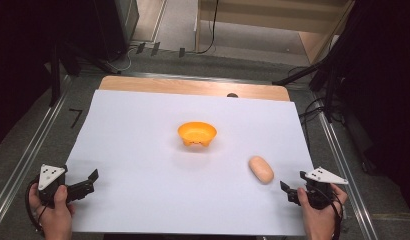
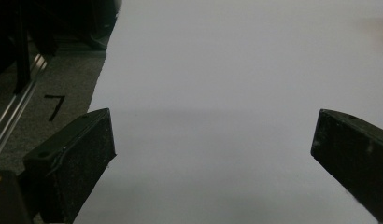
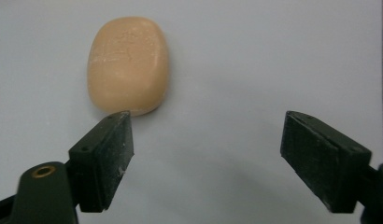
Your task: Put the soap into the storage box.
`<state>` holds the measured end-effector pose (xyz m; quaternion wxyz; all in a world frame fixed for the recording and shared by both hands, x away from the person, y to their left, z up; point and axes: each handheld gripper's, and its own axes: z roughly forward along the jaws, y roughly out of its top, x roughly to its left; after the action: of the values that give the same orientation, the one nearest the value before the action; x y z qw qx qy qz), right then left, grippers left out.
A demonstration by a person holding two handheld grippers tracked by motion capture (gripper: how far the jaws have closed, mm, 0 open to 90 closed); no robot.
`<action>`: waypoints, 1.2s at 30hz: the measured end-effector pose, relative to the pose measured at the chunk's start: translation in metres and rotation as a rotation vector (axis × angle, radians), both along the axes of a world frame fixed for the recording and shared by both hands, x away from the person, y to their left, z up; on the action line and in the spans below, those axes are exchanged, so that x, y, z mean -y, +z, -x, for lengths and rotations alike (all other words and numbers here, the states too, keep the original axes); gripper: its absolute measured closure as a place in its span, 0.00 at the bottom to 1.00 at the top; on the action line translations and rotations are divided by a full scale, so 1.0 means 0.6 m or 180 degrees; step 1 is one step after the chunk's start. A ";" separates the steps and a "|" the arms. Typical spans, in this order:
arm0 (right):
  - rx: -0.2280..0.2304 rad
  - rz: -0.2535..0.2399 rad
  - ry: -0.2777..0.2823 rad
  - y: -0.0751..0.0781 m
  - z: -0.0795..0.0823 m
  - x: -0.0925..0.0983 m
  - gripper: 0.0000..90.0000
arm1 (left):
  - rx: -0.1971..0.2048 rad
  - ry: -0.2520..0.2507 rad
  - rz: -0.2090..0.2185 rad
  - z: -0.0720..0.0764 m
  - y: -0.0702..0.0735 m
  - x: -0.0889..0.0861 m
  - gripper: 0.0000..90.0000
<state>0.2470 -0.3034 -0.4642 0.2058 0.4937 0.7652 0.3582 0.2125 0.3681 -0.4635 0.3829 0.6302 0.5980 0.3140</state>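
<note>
High view: the left gripper (image 1: pixel 90 181) sits near the white sheet's (image 1: pixel 143 130) near-left corner, jaws spread with nothing between them. An orange bowl (image 1: pixel 197 134) stands mid-sheet. The tan soap bar (image 1: pixel 261 169) lies toward the near-right corner, just ahead of the right gripper (image 1: pixel 291 189). In the right gripper view its jaws stand released, the bar (image 3: pixel 129 65) beyond the left jaw's tip
</note>
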 end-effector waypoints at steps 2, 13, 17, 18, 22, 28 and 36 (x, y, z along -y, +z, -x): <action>-0.0130 0.0071 0.0040 0.000 -0.008 -0.010 0.14 | -0.0008 -0.0006 -0.0006 0.000 0.000 0.000 0.00; -0.0615 0.0371 0.0270 0.003 -0.050 -0.049 0.00 | -0.0009 -0.0008 -0.0066 0.000 0.000 0.003 0.00; -0.0684 0.0416 0.0322 0.008 -0.058 -0.056 0.00 | -0.0011 -0.0013 -0.0077 0.000 0.000 0.004 0.00; -0.0722 0.0398 0.0345 0.011 -0.063 -0.058 0.00 | -0.0004 -0.0014 -0.0081 0.000 0.000 0.005 0.00; -0.0760 0.0400 0.0351 0.015 -0.069 -0.062 0.00 | -0.0007 -0.0011 -0.0077 0.000 0.000 0.004 0.00; -0.0844 0.0451 0.0399 0.020 -0.077 -0.077 0.00 | -0.0005 -0.0014 -0.0081 0.000 0.000 0.004 0.00; -0.0923 0.0408 0.0436 0.018 -0.089 -0.093 0.00 | -0.0008 -0.0005 -0.0081 0.000 0.000 0.005 0.00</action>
<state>0.3002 -0.2476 -0.4532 0.0995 0.4728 0.8400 0.2469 0.2126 0.3653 -0.4635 0.3744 0.6359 0.5939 0.3205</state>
